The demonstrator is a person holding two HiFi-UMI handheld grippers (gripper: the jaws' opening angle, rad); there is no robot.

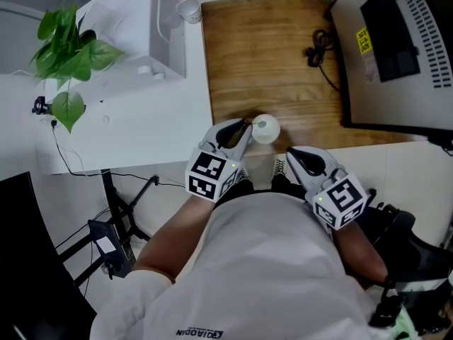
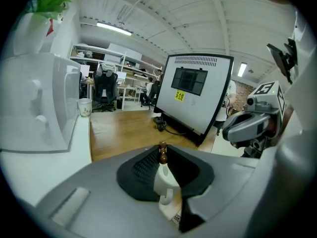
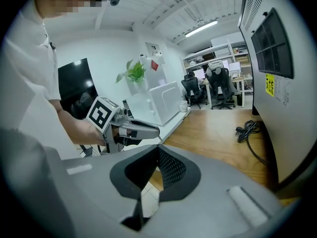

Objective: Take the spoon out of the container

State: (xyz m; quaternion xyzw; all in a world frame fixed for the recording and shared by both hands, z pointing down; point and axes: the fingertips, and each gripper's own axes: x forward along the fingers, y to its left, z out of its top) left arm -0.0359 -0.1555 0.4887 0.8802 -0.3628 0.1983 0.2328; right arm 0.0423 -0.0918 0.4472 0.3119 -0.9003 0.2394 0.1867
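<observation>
My left gripper [image 1: 244,129] is shut on a small white spoon [image 2: 165,175] whose handle ends in brown beads [image 2: 162,152]; a paper tag hangs from it. In the head view a round white piece [image 1: 265,128] sits at this gripper's tip, over the wooden floor; I cannot tell whether it is the spoon's bowl or the container. No container shows clearly elsewhere. My right gripper [image 1: 291,156] is held just to the right, level with the left, its jaws meeting at the tip with nothing between them [image 3: 158,150]. Each gripper shows in the other's view: the left gripper [image 3: 133,128] and the right gripper [image 2: 250,125].
A large dark screen [image 1: 396,48] leans at the right, with a coiled black cable [image 1: 320,48] on the wooden floor [image 1: 269,55] beside it. A white counter with a white box [image 1: 152,27], a paper cup [image 1: 189,9] and a green plant [image 1: 67,55] stand at the left.
</observation>
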